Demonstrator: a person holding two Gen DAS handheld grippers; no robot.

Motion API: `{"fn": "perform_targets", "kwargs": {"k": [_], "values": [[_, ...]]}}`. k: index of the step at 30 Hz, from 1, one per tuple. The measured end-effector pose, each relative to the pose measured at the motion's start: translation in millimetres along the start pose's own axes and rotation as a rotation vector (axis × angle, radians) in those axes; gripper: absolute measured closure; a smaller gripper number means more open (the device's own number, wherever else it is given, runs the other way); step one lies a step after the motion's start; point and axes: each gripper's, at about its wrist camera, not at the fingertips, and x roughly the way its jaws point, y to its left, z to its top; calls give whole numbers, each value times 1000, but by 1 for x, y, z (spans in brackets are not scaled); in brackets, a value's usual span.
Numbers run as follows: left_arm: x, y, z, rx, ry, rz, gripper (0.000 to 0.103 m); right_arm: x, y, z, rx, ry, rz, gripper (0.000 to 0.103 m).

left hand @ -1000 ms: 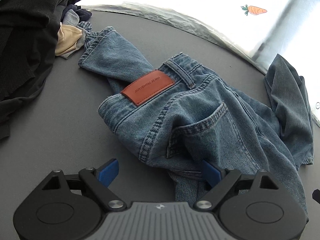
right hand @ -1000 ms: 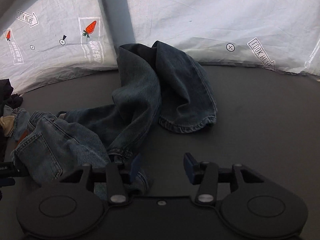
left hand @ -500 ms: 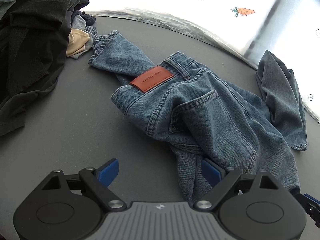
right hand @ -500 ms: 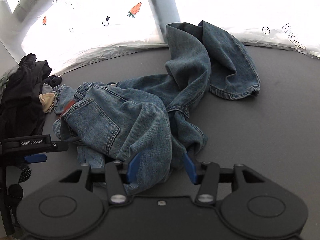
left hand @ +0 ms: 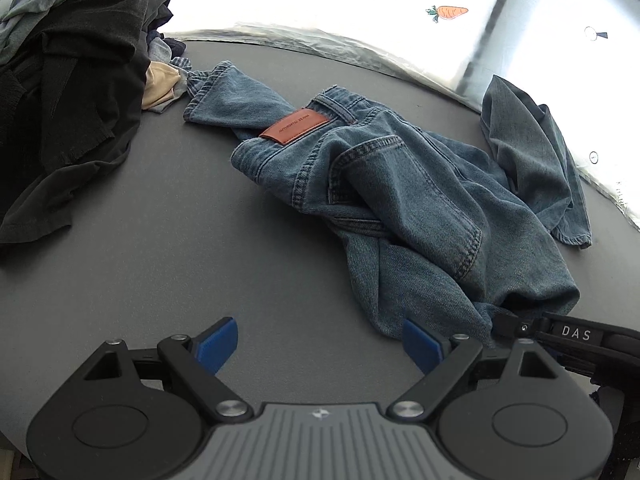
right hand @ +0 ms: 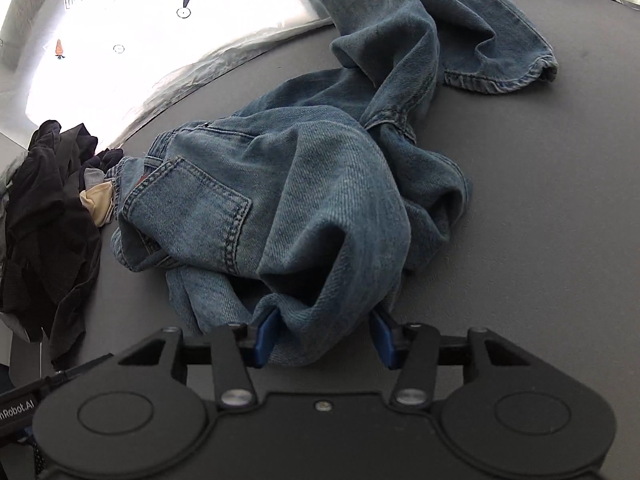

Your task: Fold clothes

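My right claw (right hand: 322, 336) has a bunched fold of the jeans (right hand: 304, 200) between its pads, though whether they pinch it I cannot tell; my left claw (left hand: 320, 344) hangs open, empty, above the counter (left hand: 160, 240). I judge I'm still untangling: next, spread the legs flat. The waistband's front lies hidden beneath the crumple.

Jeans bunched into the right tongs; left tongs drawn back

A second ago the right tongs (right hand: 324, 340) stood over bare worktop (right hand: 540, 240) beside the jeans (right hand: 304, 200); now a thick fold of denim fills the gap between their blue pads at lower centre of the right view. The left tongs (left hand: 320, 344) have pulled away: the jeans (left hand: 420, 208) have shifted toward upper right, and the right pad no longer touches cloth.
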Motion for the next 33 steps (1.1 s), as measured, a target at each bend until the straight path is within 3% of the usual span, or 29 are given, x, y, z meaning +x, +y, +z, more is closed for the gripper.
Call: {"fn": "perform_targets", "kwargs": {"k": [1, 5, 10, 13, 14, 15, 17, 21, 25, 29, 33], "values": [[-1, 1, 0, -8, -3, 0, 13, 1, -3, 0, 4, 0, 1, 91], [-3, 5, 2, -56, -22, 5, 13, -28, 5, -1, -138, -157, -59, 96], [0, 9, 6, -102, -31, 13, 13, -109, 69, 2, -593, -695, -362, 99], [4, 8, 7, -113, -24, 5, 13, -155, 90, 12, -699, -1029, -587, 103], [5, 7, 8, -110, -24, 2, 13, -170, 90, 22, -718, -1078, -637, 103], [8, 6, 10, -107, -21, -1, 13, -182, 87, 35, -717, -1078, -655, 103], [13, 4, 14, -101, -13, -9, 13, -198, 70, 58, -629, -1017, -601, 101], [22, -4, 21, -71, -16, -17, 13, -179, 23, 69, -335, -719, -410, 74], [29, -7, 30, -38, -11, -16, 13, -122, -11, 37, -80, -403, -218, 69], [37, -8, 33, -3, 21, -16, 13, -71, -12, 17, -21, -160, -74, 53], [44, -4, 35, 28, 47, -6, 13, -34, 5, 10, -30, -89, -14, 45]]}}
